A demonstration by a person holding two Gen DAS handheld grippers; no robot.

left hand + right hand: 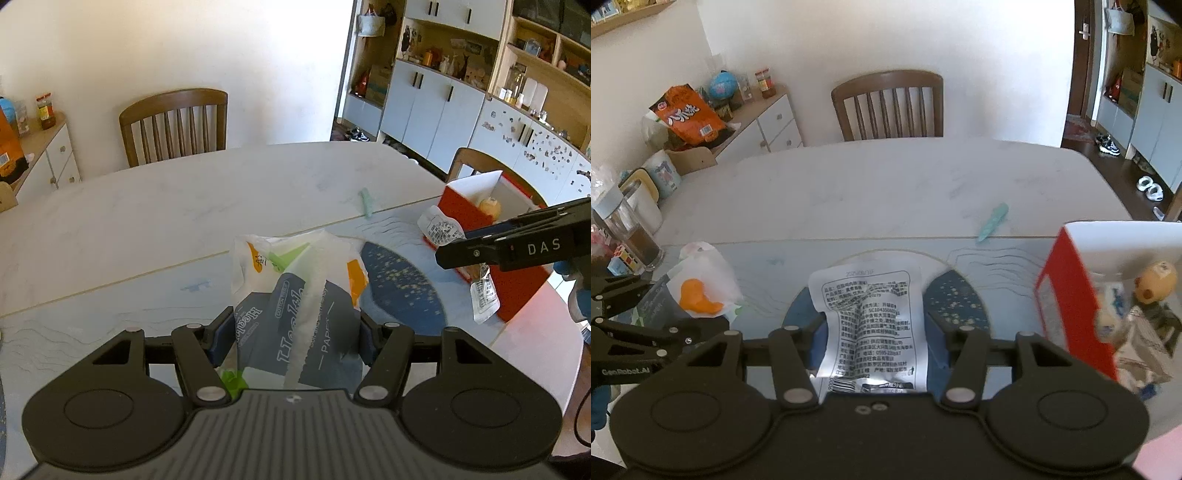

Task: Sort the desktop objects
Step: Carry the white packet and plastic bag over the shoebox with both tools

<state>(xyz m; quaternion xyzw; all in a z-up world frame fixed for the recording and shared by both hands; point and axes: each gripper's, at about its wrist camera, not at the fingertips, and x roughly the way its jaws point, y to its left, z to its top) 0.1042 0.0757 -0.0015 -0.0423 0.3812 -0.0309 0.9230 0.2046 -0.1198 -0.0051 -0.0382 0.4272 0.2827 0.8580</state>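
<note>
My left gripper [295,332] is shut on a tissue pack [295,280], white with a grey-blue label, held up above the table. The same pack [698,284] shows at the left of the right wrist view. My right gripper [877,339] is shut on a silver snack packet [868,306] with black print, which hangs between its blue pads. In the left wrist view the right gripper [452,245] comes in from the right with the packet [439,225], close to the red box [469,210].
The red box [1067,295] stands open at the table's right and holds a yellow round thing [1156,282] and crumpled packets. A dark blue round mat [956,295] lies below the grippers. A green pen-like object [991,219] lies farther back. A glass jar [628,236] stands left; a wooden chair [886,107] behind.
</note>
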